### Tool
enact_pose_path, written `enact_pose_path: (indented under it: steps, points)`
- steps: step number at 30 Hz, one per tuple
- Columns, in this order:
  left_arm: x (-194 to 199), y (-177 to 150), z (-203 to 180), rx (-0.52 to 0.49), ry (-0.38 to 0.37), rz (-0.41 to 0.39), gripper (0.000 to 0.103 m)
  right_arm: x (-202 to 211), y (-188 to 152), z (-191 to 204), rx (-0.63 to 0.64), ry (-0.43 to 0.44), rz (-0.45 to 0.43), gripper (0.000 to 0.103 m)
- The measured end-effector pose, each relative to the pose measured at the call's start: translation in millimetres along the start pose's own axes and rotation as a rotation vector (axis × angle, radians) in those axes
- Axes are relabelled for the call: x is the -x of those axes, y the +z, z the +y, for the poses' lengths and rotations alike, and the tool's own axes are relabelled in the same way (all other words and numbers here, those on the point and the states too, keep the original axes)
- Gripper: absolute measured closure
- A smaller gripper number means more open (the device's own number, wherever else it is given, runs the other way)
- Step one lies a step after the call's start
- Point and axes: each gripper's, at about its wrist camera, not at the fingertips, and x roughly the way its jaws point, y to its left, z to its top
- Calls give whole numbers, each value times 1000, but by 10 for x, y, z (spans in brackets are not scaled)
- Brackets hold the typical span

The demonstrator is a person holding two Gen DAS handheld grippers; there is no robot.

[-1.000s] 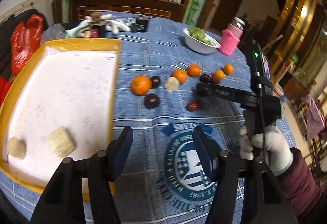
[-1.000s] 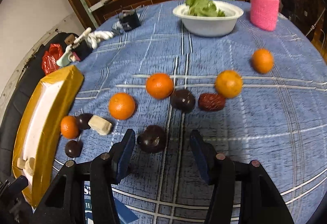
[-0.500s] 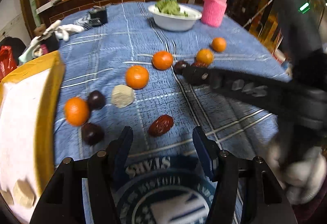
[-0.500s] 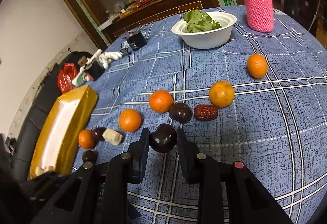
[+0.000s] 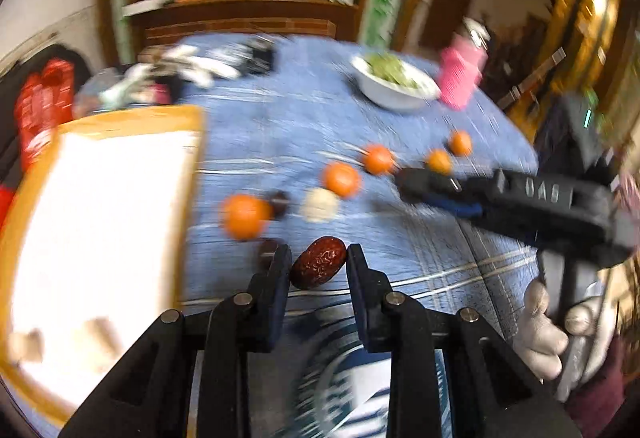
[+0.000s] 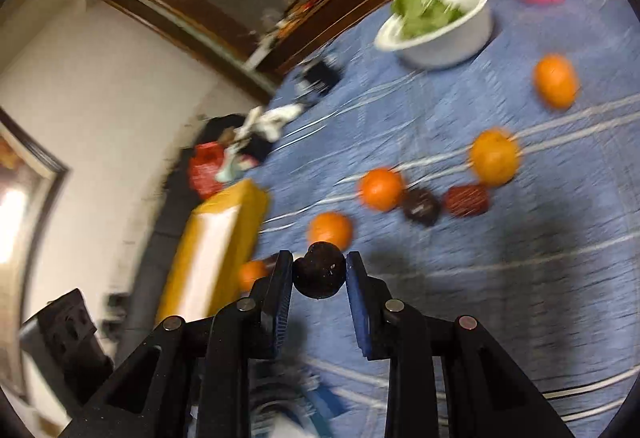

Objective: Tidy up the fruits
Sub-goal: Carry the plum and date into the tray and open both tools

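My left gripper [image 5: 318, 268] is shut on a wrinkled red date [image 5: 319, 267], held above the blue tablecloth. My right gripper [image 6: 319, 276] is shut on a dark round fruit [image 6: 320, 274] and lifted off the table. In the left wrist view, several oranges [image 5: 245, 216] and dark fruits [image 5: 279, 203] and a pale lump [image 5: 320, 204] lie on the cloth beside the yellow-rimmed white tray [image 5: 104, 214]. The right gripper also shows in the left wrist view [image 5: 416, 184]. In the right wrist view, oranges [image 6: 380, 189], a dark fruit [image 6: 421, 206] and a red date [image 6: 467, 200] lie ahead. Both views are blurred.
A white bowl of greens [image 5: 394, 84] and a pink-sleeved bottle [image 5: 460, 76] stand at the far side. Gloves and small clutter [image 5: 188, 68] lie at the far left. The tray [image 6: 212, 250] holds two pale lumps [image 5: 98, 330] near its front.
My left gripper has closed on the red date and lifted it. My right gripper has risen and tilted with the dark fruit in it.
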Motion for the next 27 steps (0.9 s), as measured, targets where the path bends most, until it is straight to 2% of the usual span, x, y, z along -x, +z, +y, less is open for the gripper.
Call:
enact_pose_path:
  steps: [3,7,9,13,16,19,20,21,22,23,24,26,27]
  points:
    - [367,-38,429,78,68,-50,76,-109,-61,34,-19,101,58,73]
    - [643,-153,1032,200,147,-77,76,-166,-195,245,-1,97,83,73]
    - [660,-238,1364,279,174,-74,76,-220,-324,436,-6,138,116,72]
    - [649,-380,1732,380,150,-72,76,-426,-555,958,75,153,185,72]
    - [668,-479,1877,416,125,-80,76,-667,-693,1348,138,164,237,72]
    - [644,-525,1974,446,100,-74,76,-947,-827,1650,214,139,281,71]
    - [639,-541,2003,452,95,-71,72,-1043,-872,1729,238,124,296,71]
    - [632,-551,2040,464,86,-66,58,-1139,-906,1786,259,104,305,70]
    - [642,-569,2071,473,79,-70,49,-1218,-941,1829,277,81,311,70]
    - [680,-585,2091,482,74,-84,39,-1283,-976,1866,295,54,317,64]
    - [732,-595,2100,486,73,-101,37,-1311,-1003,1891,310,37,323,51]
    - [794,-586,2101,488,67,-117,34,-1324,-1036,1924,322,38,318,38]
    - [830,-583,2106,497,61,-127,32,-1291,-1027,1913,324,32,305,38]
